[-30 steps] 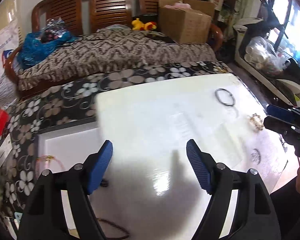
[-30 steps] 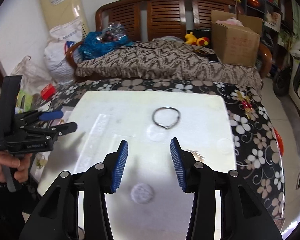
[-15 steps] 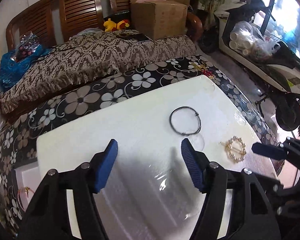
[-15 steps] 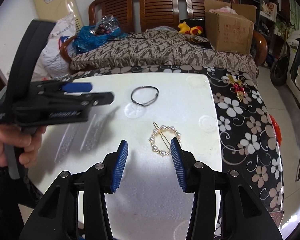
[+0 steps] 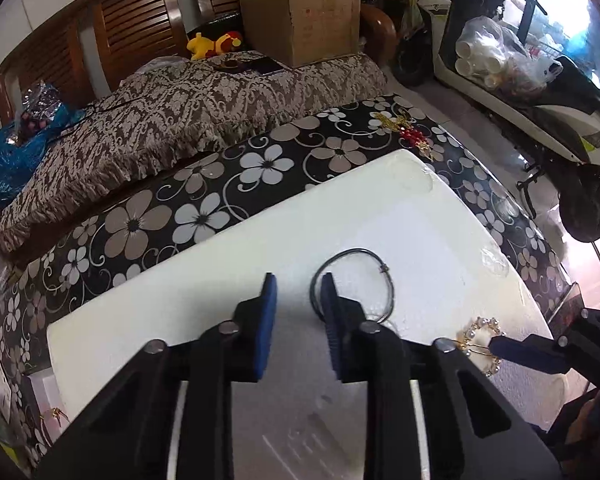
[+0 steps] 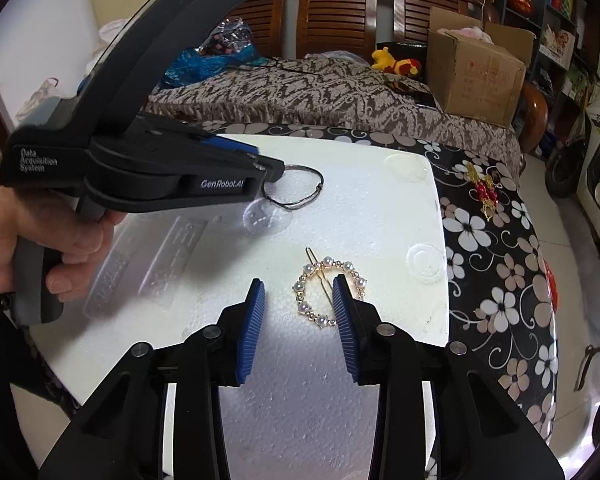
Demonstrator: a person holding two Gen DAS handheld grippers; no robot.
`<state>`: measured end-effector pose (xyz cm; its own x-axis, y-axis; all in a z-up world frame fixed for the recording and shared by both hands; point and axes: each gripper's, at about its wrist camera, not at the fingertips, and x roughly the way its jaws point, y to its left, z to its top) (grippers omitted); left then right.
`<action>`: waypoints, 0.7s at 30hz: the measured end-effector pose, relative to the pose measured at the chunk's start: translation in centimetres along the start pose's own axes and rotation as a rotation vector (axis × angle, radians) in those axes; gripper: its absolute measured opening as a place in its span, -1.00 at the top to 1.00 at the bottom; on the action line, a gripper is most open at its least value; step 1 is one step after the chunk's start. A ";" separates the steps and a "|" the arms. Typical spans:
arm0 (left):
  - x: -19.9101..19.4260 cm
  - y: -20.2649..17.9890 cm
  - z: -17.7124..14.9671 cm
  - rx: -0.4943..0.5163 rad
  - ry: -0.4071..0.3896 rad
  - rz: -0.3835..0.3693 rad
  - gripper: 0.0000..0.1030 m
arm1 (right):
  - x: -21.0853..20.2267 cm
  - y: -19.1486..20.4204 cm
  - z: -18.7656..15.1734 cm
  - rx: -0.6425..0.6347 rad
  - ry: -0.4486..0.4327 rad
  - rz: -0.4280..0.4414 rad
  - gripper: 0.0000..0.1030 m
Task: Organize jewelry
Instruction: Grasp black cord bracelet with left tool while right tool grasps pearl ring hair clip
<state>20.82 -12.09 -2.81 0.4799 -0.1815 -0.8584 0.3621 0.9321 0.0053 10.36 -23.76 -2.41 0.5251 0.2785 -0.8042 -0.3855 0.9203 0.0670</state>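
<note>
My left claw [image 5: 296,292] has just been narrowing, its pads apart, beside the thin black cord bracelet [image 5: 354,280]. My right claw [image 6: 298,294], also just closing, is open over the gold pearl ring brooch [image 6: 330,294]. Both lie on the white foam board [image 6: 380,208], bare toward its edges, on the floral desk [image 6: 496,280].

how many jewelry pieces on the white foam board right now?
2. A black cord bracelet lies at the far side, at the left gripper tips. A gold pearl ring-shaped hair pin lies nearer, under the right gripper. The grippers may hide more.
</note>
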 end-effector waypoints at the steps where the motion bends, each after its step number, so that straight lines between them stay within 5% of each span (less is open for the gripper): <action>1: 0.0 -0.1 -0.1 0.006 -0.001 0.001 0.75 | 0.0 0.1 0.0 -0.006 0.000 -0.001 0.34; 11: -0.6 -0.9 -1.0 0.031 -0.017 -0.001 0.95 | 0.2 0.3 -0.3 -0.021 0.007 -0.013 0.55; 21: -2.3 3.1 -3.7 -0.105 -0.018 -0.033 0.95 | 0.0 0.1 -0.4 -0.012 -0.005 -0.013 0.85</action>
<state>17.91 -7.59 -2.72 0.4839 -0.2174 -0.8477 0.2926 0.9531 -0.0774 10.06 -23.77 -2.67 0.5342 0.2680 -0.8018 -0.3880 0.9203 0.0491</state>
